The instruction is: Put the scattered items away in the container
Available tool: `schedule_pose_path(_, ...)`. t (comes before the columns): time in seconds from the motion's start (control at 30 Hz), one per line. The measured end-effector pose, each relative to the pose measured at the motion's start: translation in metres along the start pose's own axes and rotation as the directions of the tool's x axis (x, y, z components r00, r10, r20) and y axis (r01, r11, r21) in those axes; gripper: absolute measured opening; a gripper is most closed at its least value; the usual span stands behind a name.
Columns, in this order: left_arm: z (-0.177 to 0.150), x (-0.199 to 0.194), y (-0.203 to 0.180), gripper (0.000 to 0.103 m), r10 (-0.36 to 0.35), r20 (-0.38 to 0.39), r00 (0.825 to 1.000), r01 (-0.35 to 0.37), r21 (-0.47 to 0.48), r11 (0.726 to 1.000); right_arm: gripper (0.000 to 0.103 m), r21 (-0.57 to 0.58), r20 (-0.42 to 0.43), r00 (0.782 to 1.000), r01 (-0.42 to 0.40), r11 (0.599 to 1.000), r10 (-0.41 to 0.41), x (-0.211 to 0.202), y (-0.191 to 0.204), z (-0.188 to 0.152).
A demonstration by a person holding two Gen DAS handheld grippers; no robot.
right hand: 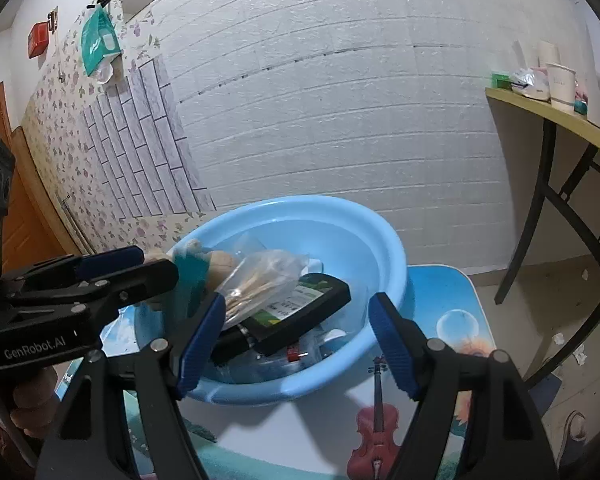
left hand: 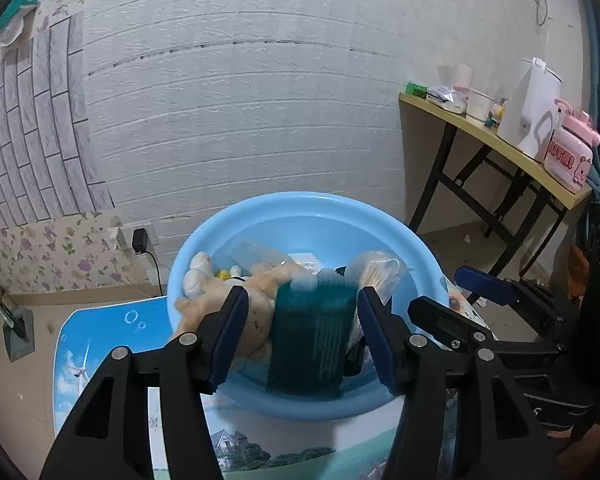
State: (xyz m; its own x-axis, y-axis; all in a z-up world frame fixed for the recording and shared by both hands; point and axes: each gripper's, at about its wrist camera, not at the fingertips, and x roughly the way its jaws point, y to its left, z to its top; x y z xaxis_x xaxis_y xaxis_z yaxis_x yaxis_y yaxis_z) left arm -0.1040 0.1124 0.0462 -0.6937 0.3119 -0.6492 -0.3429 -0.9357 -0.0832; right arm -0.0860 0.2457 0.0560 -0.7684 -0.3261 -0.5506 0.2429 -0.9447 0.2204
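From my left claw, pads spread, a blurred teal box sits between the pads, seemingly untouched, over the blue basin. Only my right view shows a black box and swab bag inside; my right claw gapes empty at the near rim.

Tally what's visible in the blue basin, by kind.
Plush toy: 1
Teal box between the left gripper's fingers: 1
Bag of cotton swabs: 1
Black box: 1
Clear plastic case: 1
Total: 5 told apart; more small items underneath are unclear.
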Motion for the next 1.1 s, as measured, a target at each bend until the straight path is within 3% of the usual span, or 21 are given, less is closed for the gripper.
schedule_pose_path(0.47,-0.016,-0.029,0.009,0.064,0.022,0.027,0.999,-0.022,-0.01,1.0,0.074,-0.021,-0.006,1.0,0.009,1.0,-0.009,-0.018,0.015,-0.005)
schedule_pose_path(0.57,-0.019,-0.034,0.011,0.071,0.025,0.02,0.999,-0.025,-0.015,1.0,0.074,-0.025,-0.008,1.0,0.011,1.0,-0.012,-0.022,0.018,-0.006)
schedule_pose_path(1.1,-0.038,-0.076,0.034,0.089,0.082,0.055,0.995,-0.079,-0.063,0.995,0.074,-0.051,-0.025,0.998,0.055,0.997,-0.056,-0.042,0.047,-0.006)
